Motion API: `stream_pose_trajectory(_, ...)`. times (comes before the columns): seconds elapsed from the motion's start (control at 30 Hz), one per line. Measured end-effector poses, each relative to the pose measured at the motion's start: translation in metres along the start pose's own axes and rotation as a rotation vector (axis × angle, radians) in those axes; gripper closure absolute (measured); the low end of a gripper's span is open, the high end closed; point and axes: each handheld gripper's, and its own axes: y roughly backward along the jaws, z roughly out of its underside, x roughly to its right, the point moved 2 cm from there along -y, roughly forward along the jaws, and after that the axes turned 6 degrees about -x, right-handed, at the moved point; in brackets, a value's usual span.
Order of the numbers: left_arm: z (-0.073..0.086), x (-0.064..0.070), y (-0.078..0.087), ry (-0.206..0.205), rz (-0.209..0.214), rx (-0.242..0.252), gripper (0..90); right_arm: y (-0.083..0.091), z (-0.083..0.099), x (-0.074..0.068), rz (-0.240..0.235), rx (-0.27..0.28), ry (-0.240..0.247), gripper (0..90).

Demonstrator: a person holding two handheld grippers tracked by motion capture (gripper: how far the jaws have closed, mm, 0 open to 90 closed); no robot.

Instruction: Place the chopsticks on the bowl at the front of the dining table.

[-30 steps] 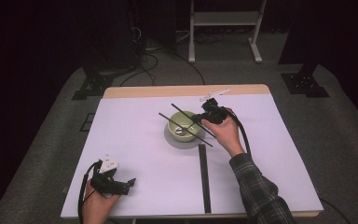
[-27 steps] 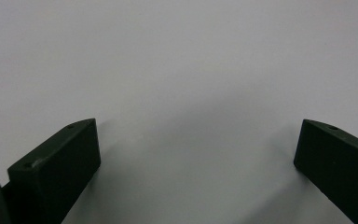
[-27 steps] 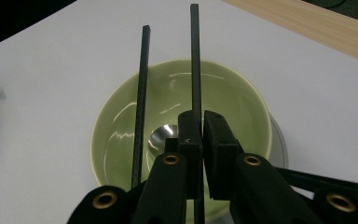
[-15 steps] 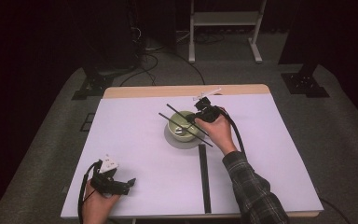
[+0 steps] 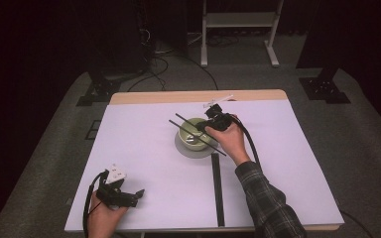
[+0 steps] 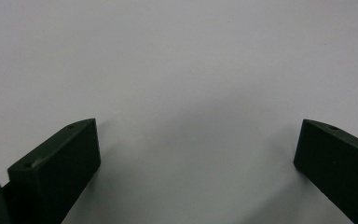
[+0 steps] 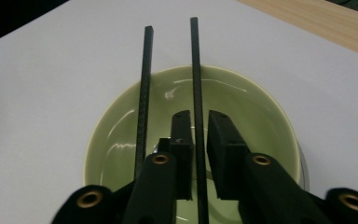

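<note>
Down at the near edge, my left claw rests low on the white table cover, jaws spread wide with nothing between them; in the left gripper view there is just bare white sheet between the two black jaws. A dark strip runs along the table from the near edge toward the middle. Further out, my right claw sits over the green bowl, jaws nearly pressed together around one black chopstick — pinching it or just about to, the gap is too thin for me to call. The second chopstick lies just beside it, outside my jaws, both sticks stretching across the bowl's rim and past it. From the high view the bowl stands on a grey plate near the table's middle, with both chopsticks bridging it. Beyond that, a small white piece lies by the wooden far edge
</note>
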Motion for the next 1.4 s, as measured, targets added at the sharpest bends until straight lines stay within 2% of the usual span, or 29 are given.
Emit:
stream_pose_trajectory(0.13, 0.0, 0.0, 0.0, 0.0, 0.0, 0.0, 0.0, 0.005, -0.001, -0.002, 0.005, 0.019, 0.005, 72.5)
stream_pose_trajectory(0.33, 0.0, 0.0, 0.0, -0.001, 0.0, -0.001, 0.0, 0.019, 0.001, -0.005, 0.021, 0.038, 0.033, 71.8)
stream_pose_trajectory(0.4, 0.0, 0.0, 0.0, -0.001, 0.0, -0.001, 0.0, 0.025, 0.003, -0.006, 0.027, 0.042, 0.041, 73.6)
stream_pose_trajectory(0.6, 0.0, 0.0, 0.0, -0.001, 0.0, -0.001, 0.0, 0.045, 0.011, -0.007, 0.033, 0.063, 0.052, 88.4)
stream_pose_trajectory(0.73, 0.0, 0.0, 0.0, -0.001, 0.0, -0.001, 0.0, 0.056, 0.018, -0.004, 0.033, 0.069, 0.043, 89.9)
stream_pose_trajectory(1.1, 0.0, 0.0, 0.0, 0.0, 0.0, 0.0, 0.0, 0.083, 0.047, 0.009, 0.076, 0.083, 0.024, 89.9)
stream_pose_trajectory(1.4, 0.0, 0.0, 0.0, -0.001, 0.001, -0.003, 0.0, 0.095, 0.073, 0.022, 0.062, 0.087, -0.016, 90.0)
